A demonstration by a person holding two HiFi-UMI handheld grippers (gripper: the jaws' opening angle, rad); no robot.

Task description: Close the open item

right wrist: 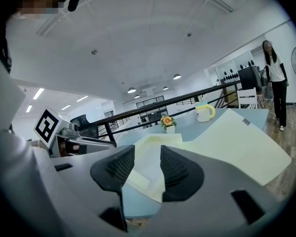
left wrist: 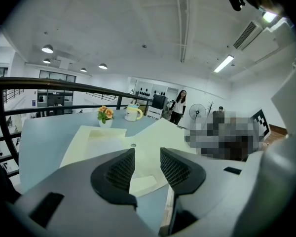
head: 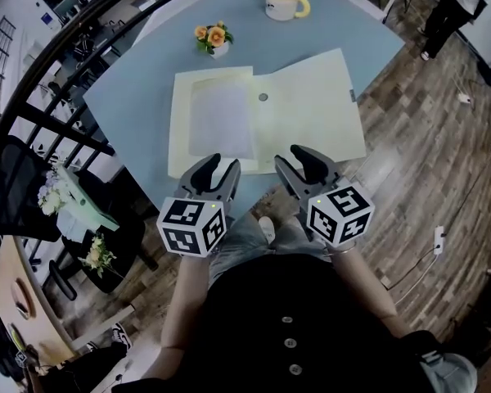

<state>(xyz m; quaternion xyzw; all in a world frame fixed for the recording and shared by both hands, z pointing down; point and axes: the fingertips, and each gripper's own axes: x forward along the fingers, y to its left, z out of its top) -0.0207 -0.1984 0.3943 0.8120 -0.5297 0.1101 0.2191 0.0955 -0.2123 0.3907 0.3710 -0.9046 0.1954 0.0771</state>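
Observation:
A pale yellow document folder point(head: 311, 113) lies open and flat on the blue-grey table point(head: 139, 97). Its left half holds a white sheet point(head: 219, 119), and a small round snap point(head: 263, 97) sits near the fold. My left gripper point(head: 221, 165) hovers over the folder's near left edge, open with nothing between its jaws. My right gripper point(head: 292, 158) hangs open and empty over the near edge of the right flap. The left gripper view has the folder point(left wrist: 103, 142) beyond the open left gripper point(left wrist: 148, 158). The right gripper view shows the flap point(right wrist: 232, 137) past the open right gripper point(right wrist: 148, 156).
A white mug with a yellow handle point(head: 285, 3) and a small pot of orange flowers point(head: 214, 39) stand at the table's far side. A black railing point(head: 49, 125) runs along the left. Wooden floor point(head: 425, 162) lies to the right. A person point(left wrist: 177, 105) stands far off.

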